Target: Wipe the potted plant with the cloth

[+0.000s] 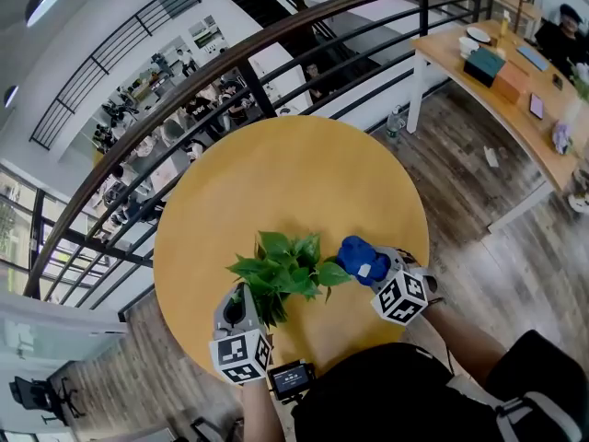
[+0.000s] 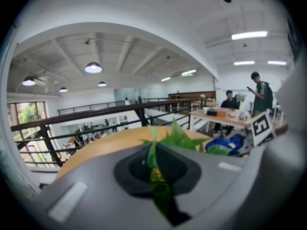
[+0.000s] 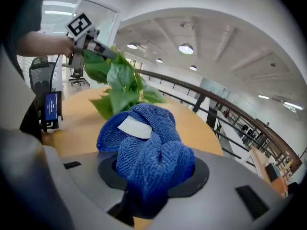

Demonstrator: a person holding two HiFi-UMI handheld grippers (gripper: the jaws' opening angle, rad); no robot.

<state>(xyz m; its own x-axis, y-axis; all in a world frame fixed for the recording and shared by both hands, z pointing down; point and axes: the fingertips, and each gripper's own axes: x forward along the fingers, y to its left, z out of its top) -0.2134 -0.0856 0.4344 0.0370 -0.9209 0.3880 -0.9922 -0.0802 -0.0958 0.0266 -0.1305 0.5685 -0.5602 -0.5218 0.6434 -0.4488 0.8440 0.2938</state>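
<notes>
The potted plant [image 1: 283, 267] stands near the front of the round yellow table [image 1: 276, 173]; its green leaves hide the pot. My left gripper [image 1: 242, 300] reaches into the plant's left side and is shut on a leaf [image 2: 155, 172], which runs out between its closed jaws. My right gripper [image 1: 375, 269] is shut on a bunched blue cloth [image 1: 359, 258] with a white label [image 3: 134, 127], held just right of the leaves and touching or nearly touching the nearest one. In the right gripper view the cloth [image 3: 146, 150] fills the jaws, with the plant [image 3: 117, 83] and the left gripper's marker cube [image 3: 79, 25] beyond.
A small device with a lit screen [image 1: 292, 377] sits at the table's near edge. A dark railing [image 1: 184, 109] curves behind the table, above a lower floor. A long wooden desk [image 1: 502, 81] with boxes stands at the far right, with people [image 2: 259, 95] near it.
</notes>
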